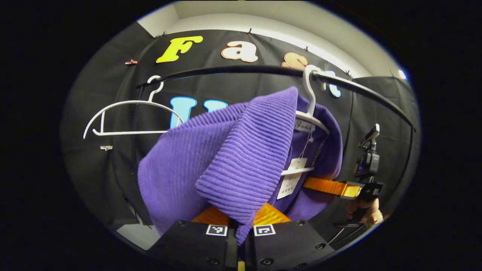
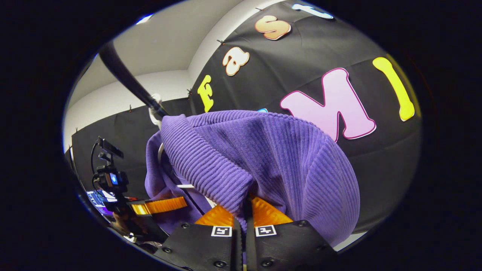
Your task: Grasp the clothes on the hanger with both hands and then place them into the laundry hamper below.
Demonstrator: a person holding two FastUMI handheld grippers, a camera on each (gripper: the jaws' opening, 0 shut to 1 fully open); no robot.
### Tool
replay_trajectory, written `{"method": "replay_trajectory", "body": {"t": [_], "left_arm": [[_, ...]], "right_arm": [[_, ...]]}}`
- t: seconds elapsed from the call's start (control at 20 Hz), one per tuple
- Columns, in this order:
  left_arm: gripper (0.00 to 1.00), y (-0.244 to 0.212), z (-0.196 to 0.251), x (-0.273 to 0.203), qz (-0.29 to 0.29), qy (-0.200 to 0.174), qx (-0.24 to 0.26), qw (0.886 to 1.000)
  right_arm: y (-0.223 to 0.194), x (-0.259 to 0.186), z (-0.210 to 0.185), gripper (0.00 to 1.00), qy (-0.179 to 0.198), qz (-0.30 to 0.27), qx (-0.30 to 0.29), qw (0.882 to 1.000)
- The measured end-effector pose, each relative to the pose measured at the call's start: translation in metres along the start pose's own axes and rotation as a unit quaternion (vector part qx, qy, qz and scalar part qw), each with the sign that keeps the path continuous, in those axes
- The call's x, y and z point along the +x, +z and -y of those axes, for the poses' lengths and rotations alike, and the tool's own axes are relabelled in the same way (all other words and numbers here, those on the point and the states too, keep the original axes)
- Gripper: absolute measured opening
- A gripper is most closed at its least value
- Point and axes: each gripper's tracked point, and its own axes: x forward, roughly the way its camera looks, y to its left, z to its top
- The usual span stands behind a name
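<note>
A purple ribbed sweater [image 1: 229,158] hangs from a white hanger [image 1: 310,109] on a black rail [image 1: 241,70]. My left gripper [image 1: 241,220] is shut on a fold of its left shoulder. In the left gripper view the right gripper [image 1: 339,187] reaches into the sweater from the right, held by a hand [image 1: 367,212]. My right gripper [image 2: 246,210] is shut on a bunched fold of the sweater [image 2: 271,158]. Farther off in the right gripper view, the left gripper [image 2: 158,206] pinches the garment's other side. A paper tag [image 1: 292,178] dangles inside the collar.
An empty white hanger [image 1: 126,118] hangs on the rail to the left of the sweater. The black cloth wall [image 1: 113,158] stands close behind. The black rail [image 2: 128,81] runs overhead in the right gripper view. A strip of pale floor [image 1: 133,233] shows at lower left.
</note>
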Motion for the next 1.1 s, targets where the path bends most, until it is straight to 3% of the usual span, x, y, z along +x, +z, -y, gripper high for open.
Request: {"method": "replay_trajectory", "body": {"t": [0.15, 0.25, 0.4, 0.45, 0.7, 1.1], "left_arm": [[0.11, 0.032, -0.014, -0.022, 0.034, 0.023, 0.006, 0.999], [0.11, 0.051, -0.035, -0.032, 0.064, 0.066, 0.019, 0.996], [0.09, 0.078, -0.052, -0.042, 0.104, 0.115, 0.04, 0.987], [0.11, 0.086, -0.056, -0.044, 0.112, 0.125, 0.05, 0.985], [0.09, 0.135, -0.061, -0.069, 0.163, 0.162, 0.126, 0.965], [0.09, 0.13, -0.144, -0.055, 0.106, 0.189, 0.14, 0.966]], "right_arm": [[0.011, -0.021, -0.027, 0.08, 0.037, 0.013, 0.011, 0.999], [0.026, -0.027, -0.024, 0.08, 0.031, 0.04, 0.011, 0.999], [0.061, -0.031, -0.022, 0.03, 0.031, 0.091, 0.025, 0.995], [0.073, -0.035, -0.025, 0.08, 0.037, 0.107, 0.023, 0.993], [0.115, -0.048, -0.034, 0.07, 0.07, 0.165, 0.036, 0.983], [0.12, -0.016, -0.07, 0.07, 0.12, 0.166, 0.038, 0.978]]}}
